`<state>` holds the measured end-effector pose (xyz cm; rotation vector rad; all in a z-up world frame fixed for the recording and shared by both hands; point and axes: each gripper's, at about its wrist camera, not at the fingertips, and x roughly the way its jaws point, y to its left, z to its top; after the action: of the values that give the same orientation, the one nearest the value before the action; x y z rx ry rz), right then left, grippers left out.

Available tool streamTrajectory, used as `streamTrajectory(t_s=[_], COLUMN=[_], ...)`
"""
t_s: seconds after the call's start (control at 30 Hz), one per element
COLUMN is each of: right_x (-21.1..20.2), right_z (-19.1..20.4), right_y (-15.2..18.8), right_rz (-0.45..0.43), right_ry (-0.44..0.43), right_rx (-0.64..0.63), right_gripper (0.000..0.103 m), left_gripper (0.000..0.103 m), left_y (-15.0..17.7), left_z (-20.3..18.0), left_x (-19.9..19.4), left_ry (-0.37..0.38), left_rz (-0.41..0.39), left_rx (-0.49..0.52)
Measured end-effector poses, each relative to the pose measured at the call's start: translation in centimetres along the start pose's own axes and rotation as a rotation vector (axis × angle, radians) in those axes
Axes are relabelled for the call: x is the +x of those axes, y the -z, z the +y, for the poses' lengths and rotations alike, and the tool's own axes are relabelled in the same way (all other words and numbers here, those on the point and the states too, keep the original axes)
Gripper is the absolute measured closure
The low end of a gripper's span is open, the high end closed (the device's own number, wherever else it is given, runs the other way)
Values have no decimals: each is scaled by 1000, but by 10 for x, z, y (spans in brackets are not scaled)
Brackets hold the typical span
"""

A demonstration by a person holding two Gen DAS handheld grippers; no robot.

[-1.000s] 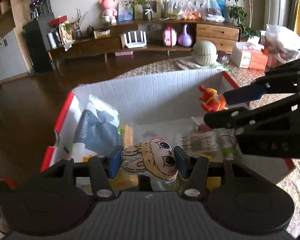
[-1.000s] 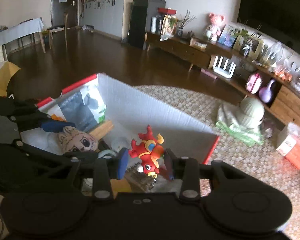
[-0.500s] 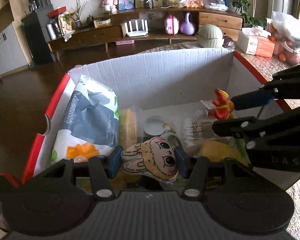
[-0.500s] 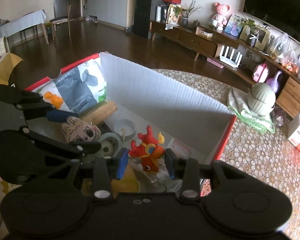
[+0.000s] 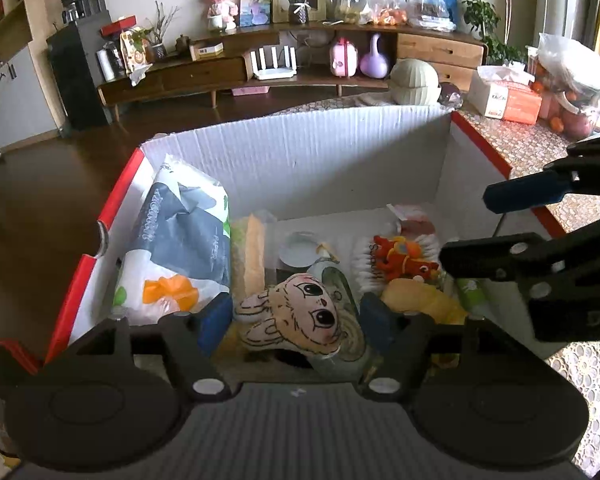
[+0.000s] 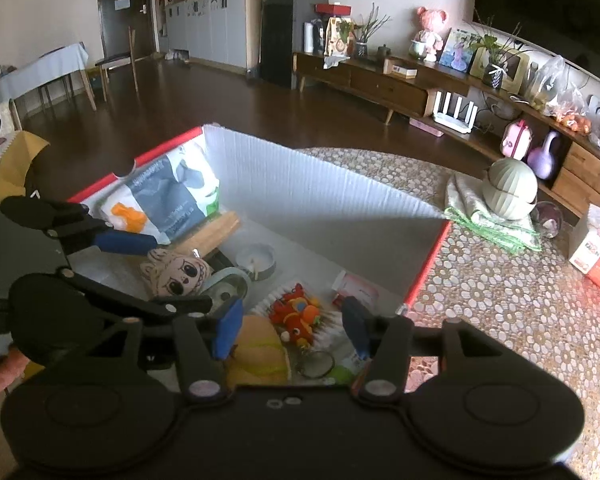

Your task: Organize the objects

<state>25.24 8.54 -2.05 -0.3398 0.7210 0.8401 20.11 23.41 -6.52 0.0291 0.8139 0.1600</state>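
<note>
An open white cardboard box with red edges holds several items. A beige rabbit plush lies low in the box on a round tin, between the blue pads of my left gripper, which is open slightly wider than the plush. A red and orange dragon toy rests on a pack of cotton swabs. My right gripper hangs open above it, touching nothing.
In the box are a tissue pack at the left, a wooden block, a small white dish and a yellow soft item. The box stands on a patterned tablecloth, with an orange tissue box and a green round object to its right.
Both grippers sank into the box. The right one opened and the dragon toy dropped onto the cotton swabs. The left fingers spread and the rabbit plush settled onto the tin.
</note>
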Motion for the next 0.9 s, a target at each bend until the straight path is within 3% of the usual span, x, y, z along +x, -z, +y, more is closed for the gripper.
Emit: streamTrajectory(t_s=[0.53,0.63,0.77,0.9], right_x=[-72,-83,-97,-110], right_z=[3,6,7,8], right_y=[7,11,17,23], right_rz=[-97,-109,-130,-150], right_ry=[-26,-34,-34,-41], right_rx=[38,37,43,65], right_gripper=[39,38,32,20], left_gripper=[28,20,19,18], left_y=[2,4,7,11], left_z=[8,9,9,8], left_x=[-74,-86,-102,-113], left_ry=[-10,0,9,31], left_rz=[-115,-137,-164,-181], left_rx=[-87,-101,-111,-132])
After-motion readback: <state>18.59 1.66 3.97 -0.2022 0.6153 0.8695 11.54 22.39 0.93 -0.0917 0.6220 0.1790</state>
